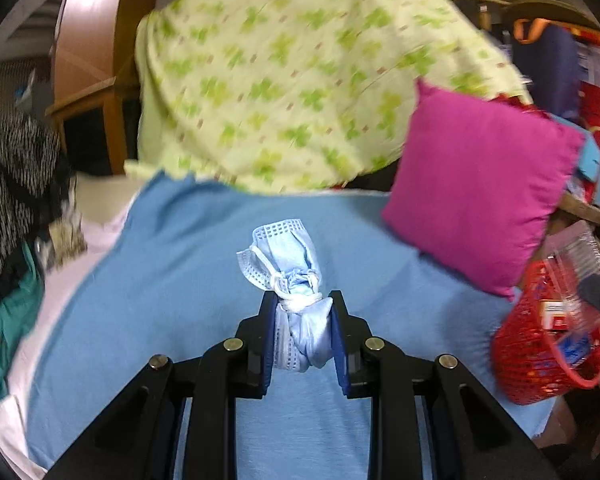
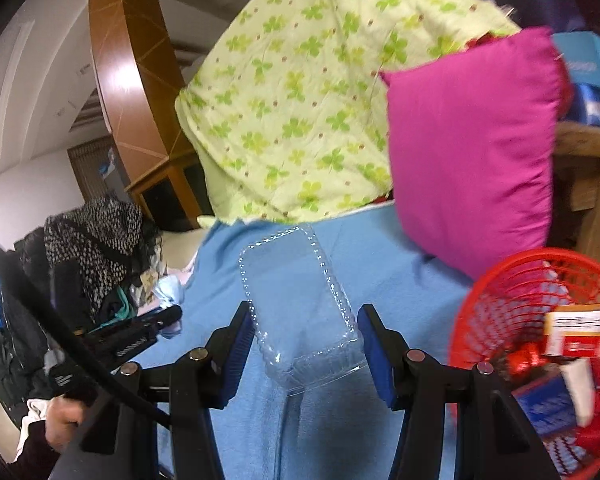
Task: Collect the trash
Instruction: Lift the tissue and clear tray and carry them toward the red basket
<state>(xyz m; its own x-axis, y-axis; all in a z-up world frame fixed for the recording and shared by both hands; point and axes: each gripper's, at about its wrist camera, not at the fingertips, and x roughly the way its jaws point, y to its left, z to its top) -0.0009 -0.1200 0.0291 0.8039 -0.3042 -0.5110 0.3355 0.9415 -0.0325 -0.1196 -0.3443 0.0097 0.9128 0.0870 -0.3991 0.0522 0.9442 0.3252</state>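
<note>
Blue mask (image 1: 296, 280) between left tongs (image 1: 303, 300)

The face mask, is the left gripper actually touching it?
Touching. The left wrist view shows both pads of the left gripper pressed against the bunched face mask.

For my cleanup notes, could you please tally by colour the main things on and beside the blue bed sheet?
Light blue: 1, face mask held in the left gripper
Clear: 1, plastic container held in the right gripper
Magenta: 1, pillow
Red: 1, basket
Green-patterned: 1, blanket
Total: 5
</note>
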